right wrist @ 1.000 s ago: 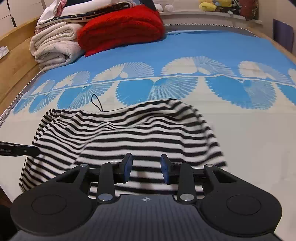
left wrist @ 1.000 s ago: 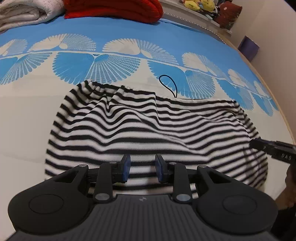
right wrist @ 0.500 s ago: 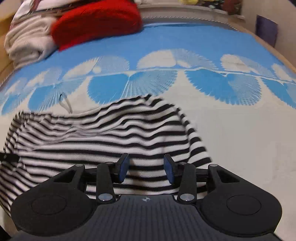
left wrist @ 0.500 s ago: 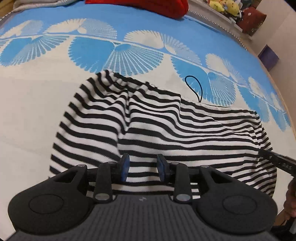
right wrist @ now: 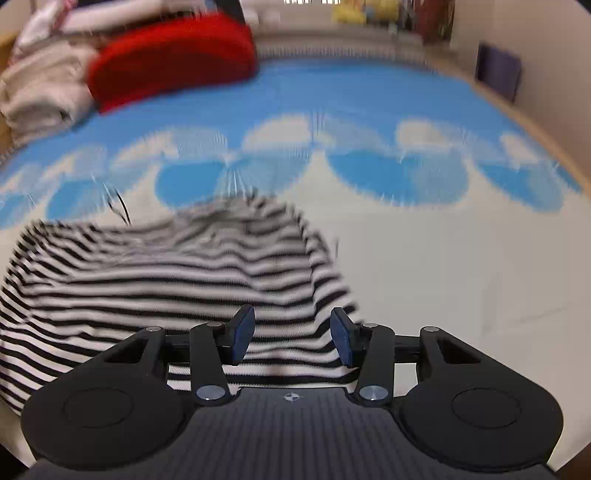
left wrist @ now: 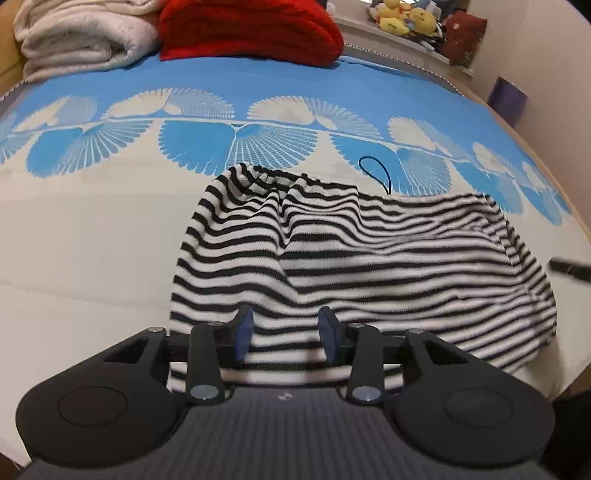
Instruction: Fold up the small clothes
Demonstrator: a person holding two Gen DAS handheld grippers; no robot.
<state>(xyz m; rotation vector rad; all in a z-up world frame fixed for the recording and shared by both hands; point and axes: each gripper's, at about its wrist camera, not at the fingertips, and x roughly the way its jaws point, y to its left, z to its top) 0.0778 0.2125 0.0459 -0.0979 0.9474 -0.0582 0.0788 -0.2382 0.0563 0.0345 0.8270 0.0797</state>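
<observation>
A black-and-white striped garment lies rumpled on the bedspread, with a thin black cord loop at its far edge. My left gripper hovers over the garment's near hem. Its jaws are opening and the blue pads stand apart from the cloth lying under the gap. In the blurred right wrist view the same garment fills the lower left. My right gripper sits over its near right corner, jaws opening, pads not pressing the cloth. A dark tip of the right gripper shows at the left view's right edge.
The bedspread is cream near me and blue with white fan shapes farther off. A red folded blanket and a white one lie at the far end. Plush toys and a purple box stand beyond the bed's right edge.
Both pairs of jaws have widened. The garment now sits further right in the left view and further left in the right view, with a raised crease near its left side. The right view is blurred by motion.
</observation>
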